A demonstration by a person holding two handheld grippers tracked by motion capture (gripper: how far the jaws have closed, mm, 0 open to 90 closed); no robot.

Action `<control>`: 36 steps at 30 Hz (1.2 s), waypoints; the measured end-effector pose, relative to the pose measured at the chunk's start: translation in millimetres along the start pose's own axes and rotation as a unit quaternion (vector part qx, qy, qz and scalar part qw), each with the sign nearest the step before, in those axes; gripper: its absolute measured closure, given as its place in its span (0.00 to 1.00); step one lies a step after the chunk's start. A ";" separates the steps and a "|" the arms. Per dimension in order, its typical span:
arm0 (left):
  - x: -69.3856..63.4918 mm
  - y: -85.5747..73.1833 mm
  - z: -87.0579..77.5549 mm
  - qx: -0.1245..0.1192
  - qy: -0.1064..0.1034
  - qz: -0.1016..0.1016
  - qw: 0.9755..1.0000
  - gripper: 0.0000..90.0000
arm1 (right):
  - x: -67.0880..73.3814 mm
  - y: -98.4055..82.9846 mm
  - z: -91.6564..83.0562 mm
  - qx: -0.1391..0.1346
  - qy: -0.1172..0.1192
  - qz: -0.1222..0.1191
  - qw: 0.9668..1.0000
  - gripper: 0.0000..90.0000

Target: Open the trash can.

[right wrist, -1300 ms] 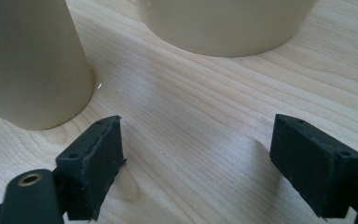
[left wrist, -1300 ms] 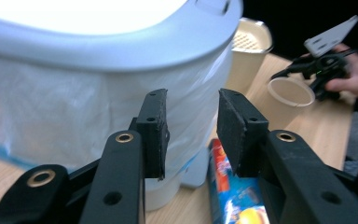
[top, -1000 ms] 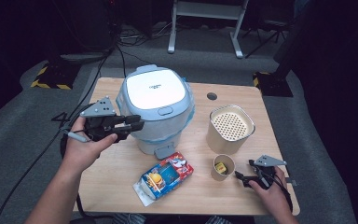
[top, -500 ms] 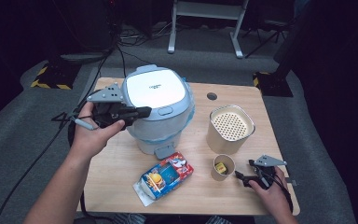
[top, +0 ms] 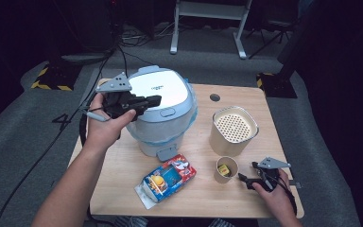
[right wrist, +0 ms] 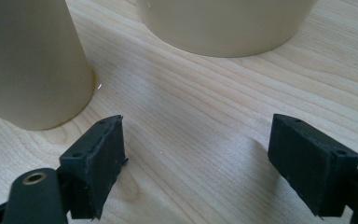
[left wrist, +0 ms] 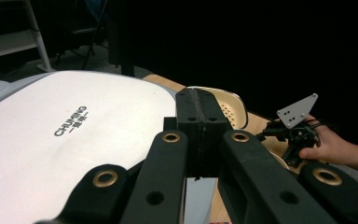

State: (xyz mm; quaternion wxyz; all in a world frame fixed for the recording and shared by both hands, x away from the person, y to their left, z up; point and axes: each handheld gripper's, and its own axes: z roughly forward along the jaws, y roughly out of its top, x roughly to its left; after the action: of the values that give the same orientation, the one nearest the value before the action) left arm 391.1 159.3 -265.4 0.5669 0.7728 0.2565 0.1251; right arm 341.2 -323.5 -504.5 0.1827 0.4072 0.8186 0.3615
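Cooker lid [top: 159,92] lies just under my left gripper [top: 151,100], jaws together, empty; right gripper [top: 242,178] gapes beside cup [top: 226,169].

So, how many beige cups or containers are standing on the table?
2: the large perforated container stands right of the rice cooker; the small paper cup stands in front of it, near the right gripper.
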 end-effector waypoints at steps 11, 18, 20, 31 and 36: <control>-8.8 -4.9 28.8 0.059 0.022 0.001 0.998 1.00 | 0.0 0.0 0.0 0.000 0.000 0.000 1.000 0.21; -13.5 -8.1 34.2 0.074 0.010 0.011 0.997 1.00 | 0.0 0.0 0.0 0.000 0.000 0.000 1.000 0.21; -14.7 -7.9 34.4 0.076 0.014 0.007 0.997 1.00 | 0.0 0.0 0.0 0.000 0.000 0.000 1.000 0.21; -17.8 -4.5 32.9 0.088 0.044 0.015 0.995 1.00 | 0.2 -0.1 0.0 0.000 -0.001 -0.001 1.000 0.21; -19.1 -5.5 32.9 0.090 0.045 0.018 0.995 1.00 | 0.2 -0.1 0.0 0.000 -0.001 -0.001 1.000 0.21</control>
State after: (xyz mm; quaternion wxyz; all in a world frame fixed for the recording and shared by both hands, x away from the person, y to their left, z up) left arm 389.6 123.5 -279.4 0.4802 0.8188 0.2784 0.1465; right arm 341.0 -323.3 -504.6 0.1842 0.4064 0.8188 0.3612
